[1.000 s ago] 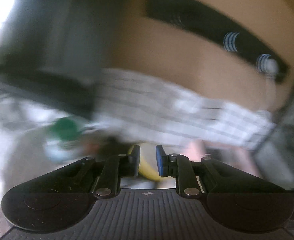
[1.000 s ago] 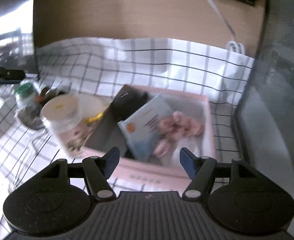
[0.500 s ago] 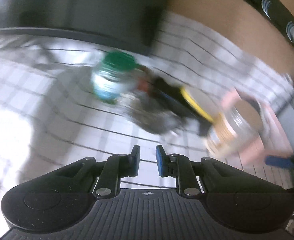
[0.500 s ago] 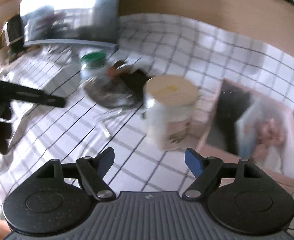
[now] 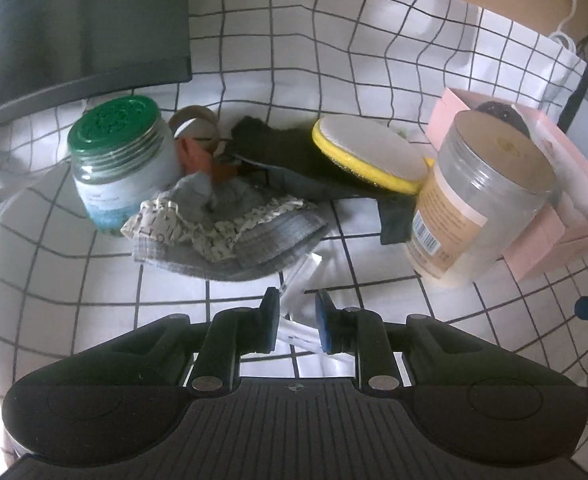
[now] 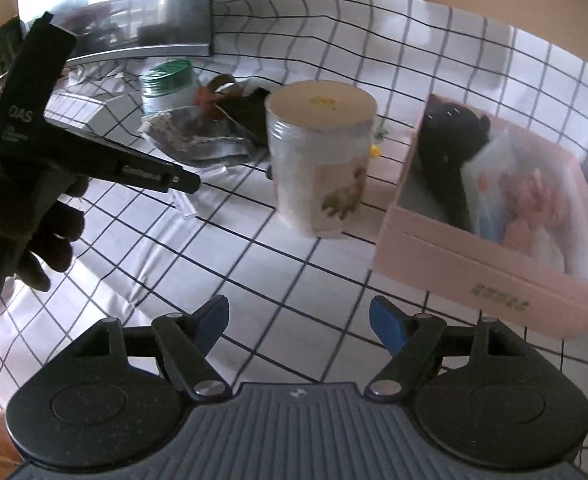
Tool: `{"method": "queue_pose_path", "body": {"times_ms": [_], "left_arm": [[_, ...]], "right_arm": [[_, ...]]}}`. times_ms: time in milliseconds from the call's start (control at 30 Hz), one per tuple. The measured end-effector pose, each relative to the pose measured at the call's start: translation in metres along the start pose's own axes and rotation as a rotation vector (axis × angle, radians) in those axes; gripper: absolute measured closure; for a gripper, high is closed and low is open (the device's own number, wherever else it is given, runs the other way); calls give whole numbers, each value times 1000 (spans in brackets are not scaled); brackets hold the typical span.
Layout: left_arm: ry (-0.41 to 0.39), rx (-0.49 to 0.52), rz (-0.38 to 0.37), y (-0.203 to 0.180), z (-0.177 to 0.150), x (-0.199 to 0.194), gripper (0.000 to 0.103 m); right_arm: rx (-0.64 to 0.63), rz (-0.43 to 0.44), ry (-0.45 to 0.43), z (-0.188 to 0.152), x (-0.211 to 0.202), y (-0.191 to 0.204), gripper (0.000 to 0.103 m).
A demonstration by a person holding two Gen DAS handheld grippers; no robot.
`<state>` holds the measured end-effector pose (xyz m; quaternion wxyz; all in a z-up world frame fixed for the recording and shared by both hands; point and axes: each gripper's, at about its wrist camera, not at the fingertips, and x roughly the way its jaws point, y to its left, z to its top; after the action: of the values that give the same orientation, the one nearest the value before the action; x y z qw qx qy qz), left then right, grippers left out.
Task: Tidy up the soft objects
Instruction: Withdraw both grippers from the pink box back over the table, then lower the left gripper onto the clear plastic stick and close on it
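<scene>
A heap of soft items lies on the checked cloth: a grey knit piece with patterned trim (image 5: 222, 228), a dark cloth (image 5: 290, 152), an orange scrap (image 5: 192, 156) and a yellow-rimmed round sponge pad (image 5: 368, 152). The heap also shows in the right wrist view (image 6: 202, 132). My left gripper (image 5: 296, 320) hovers just in front of the grey knit, over a clear plastic wrapper (image 5: 300, 284), jaws narrowly apart and holding nothing. It appears in the right wrist view (image 6: 190, 184). My right gripper (image 6: 299, 320) is open and empty, in front of the pink box (image 6: 490, 268), which holds a black plush, a blue packet and pink soft items.
A green-lidded jar (image 5: 120, 160) stands left of the heap. A tall clear jar with a tan lid (image 5: 478, 196) stands between heap and pink box (image 5: 574, 184); it also shows in the right wrist view (image 6: 320, 160). A dark monitor (image 5: 74, 24) stands behind.
Both grippers swung left and down from the pink box toward the heap. The left gripper now sits low in front of the grey knit. The right gripper stays open.
</scene>
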<state>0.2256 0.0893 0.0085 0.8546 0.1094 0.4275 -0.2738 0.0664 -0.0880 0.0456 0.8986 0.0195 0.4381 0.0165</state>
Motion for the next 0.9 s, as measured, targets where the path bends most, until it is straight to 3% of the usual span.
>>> {"method": "queue_pose_path", "body": {"times_ms": [167, 500, 633, 733, 900], "left_arm": [[23, 57, 36, -5, 4, 1, 80], [85, 26, 24, -2, 12, 2, 80], [50, 13, 27, 1, 9, 2, 82], [6, -22, 26, 5, 1, -3, 92], [-18, -80, -12, 15, -19, -14, 94]], "right_arm": [[16, -13, 9, -5, 1, -5, 25], [-46, -47, -4, -20, -6, 6, 25], [-47, -67, -34, -22, -11, 6, 25], [-47, -69, -46, -20, -13, 6, 25], [-105, -58, -63, -13, -14, 16, 25]]}}
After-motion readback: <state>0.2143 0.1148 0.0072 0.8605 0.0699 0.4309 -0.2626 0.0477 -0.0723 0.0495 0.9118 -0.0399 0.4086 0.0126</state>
